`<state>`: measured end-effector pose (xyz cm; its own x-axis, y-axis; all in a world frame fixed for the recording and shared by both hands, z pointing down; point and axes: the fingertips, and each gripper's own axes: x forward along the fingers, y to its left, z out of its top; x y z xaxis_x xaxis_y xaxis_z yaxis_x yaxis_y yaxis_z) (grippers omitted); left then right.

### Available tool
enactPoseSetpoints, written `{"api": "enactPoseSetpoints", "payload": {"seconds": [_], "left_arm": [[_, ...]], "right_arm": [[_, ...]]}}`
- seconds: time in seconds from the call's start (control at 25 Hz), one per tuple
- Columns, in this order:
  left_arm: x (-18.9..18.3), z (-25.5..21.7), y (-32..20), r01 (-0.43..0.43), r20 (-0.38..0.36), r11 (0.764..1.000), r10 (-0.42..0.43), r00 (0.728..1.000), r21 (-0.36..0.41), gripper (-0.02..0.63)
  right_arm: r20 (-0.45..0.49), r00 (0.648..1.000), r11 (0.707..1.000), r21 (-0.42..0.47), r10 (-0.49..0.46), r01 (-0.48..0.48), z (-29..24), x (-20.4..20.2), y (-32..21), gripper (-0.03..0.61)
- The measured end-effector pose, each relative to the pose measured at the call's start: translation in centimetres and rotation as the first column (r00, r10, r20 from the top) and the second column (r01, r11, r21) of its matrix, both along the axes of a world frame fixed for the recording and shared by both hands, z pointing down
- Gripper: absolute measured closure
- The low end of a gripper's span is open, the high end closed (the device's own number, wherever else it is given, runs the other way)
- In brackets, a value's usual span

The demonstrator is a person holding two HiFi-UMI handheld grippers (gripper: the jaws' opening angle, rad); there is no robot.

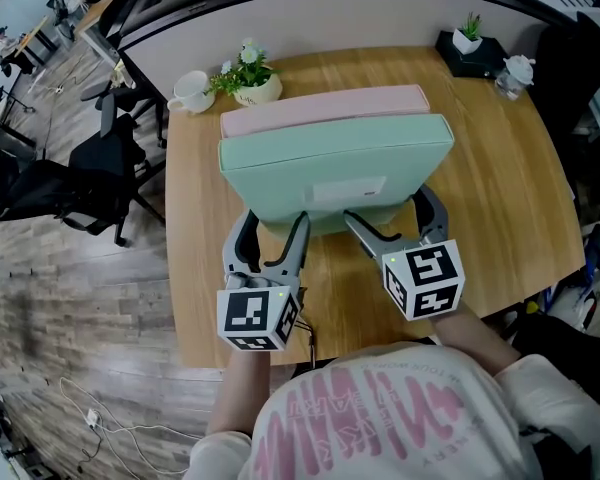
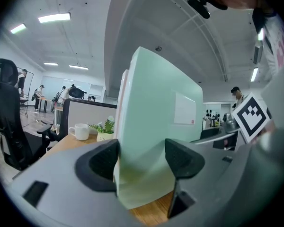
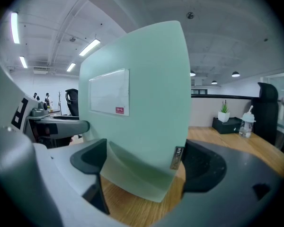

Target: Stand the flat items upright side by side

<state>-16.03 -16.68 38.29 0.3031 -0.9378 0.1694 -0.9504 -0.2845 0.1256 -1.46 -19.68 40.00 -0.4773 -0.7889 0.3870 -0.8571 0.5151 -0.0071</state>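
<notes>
While the left gripper and right gripper both clamp the green cushion low between their fingers, its tall top may tip beyond the fingertips onto the pink cushion, or slide on the table once released.

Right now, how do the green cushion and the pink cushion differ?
The green cushion is clamped at its lower edge by the left gripper and right gripper; the pink cushion is free of both. Green stands nearer the person, pink behind it. Both stand on edge, side by side, on the table.
</notes>
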Motion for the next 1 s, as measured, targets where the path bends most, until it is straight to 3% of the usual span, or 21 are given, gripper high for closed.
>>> {"api": "enactPoseSetpoints", "payload": {"seconds": [1.0], "left_arm": [[0.0,1.9,-0.4,-0.013,-0.001,1.000,0.013,1.000,-0.023,0.310]], "right_arm": [[-0.035,0.999,1.000,-0.002,0.001,-0.001,1.4,0.0,-0.3,0.094]]}}
